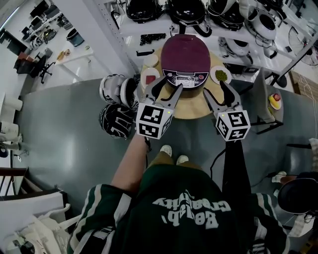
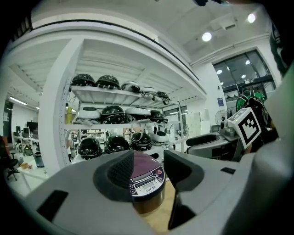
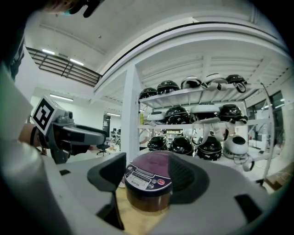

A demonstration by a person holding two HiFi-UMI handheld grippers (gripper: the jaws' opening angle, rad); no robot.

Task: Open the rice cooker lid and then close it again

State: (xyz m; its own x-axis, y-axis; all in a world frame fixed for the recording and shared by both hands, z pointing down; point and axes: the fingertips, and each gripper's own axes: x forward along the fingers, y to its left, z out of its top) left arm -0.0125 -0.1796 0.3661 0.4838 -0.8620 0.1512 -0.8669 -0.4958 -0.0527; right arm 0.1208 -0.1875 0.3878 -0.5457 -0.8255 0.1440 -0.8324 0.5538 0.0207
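The rice cooker (image 1: 186, 57) has a dark maroon lid, shut, and a silver control panel on the side facing me. It stands on a round wooden table (image 1: 196, 110). My left gripper (image 1: 168, 85) hovers just short of the cooker's front left, jaws open and empty. My right gripper (image 1: 214, 88) is at the front right, also open and empty. In the left gripper view the cooker (image 2: 147, 181) shows beyond the gap of the left gripper (image 2: 149, 167). In the right gripper view the cooker (image 3: 148, 181) sits beyond the right gripper (image 3: 149, 172). Neither gripper touches it.
On the table stand a white cup (image 1: 150, 60), a dish with red food (image 1: 149, 78) and a dish with green food (image 1: 220, 75). A white shelf rack of helmets (image 1: 189, 10) stands behind. More helmets (image 1: 117, 106) lie left of the table.
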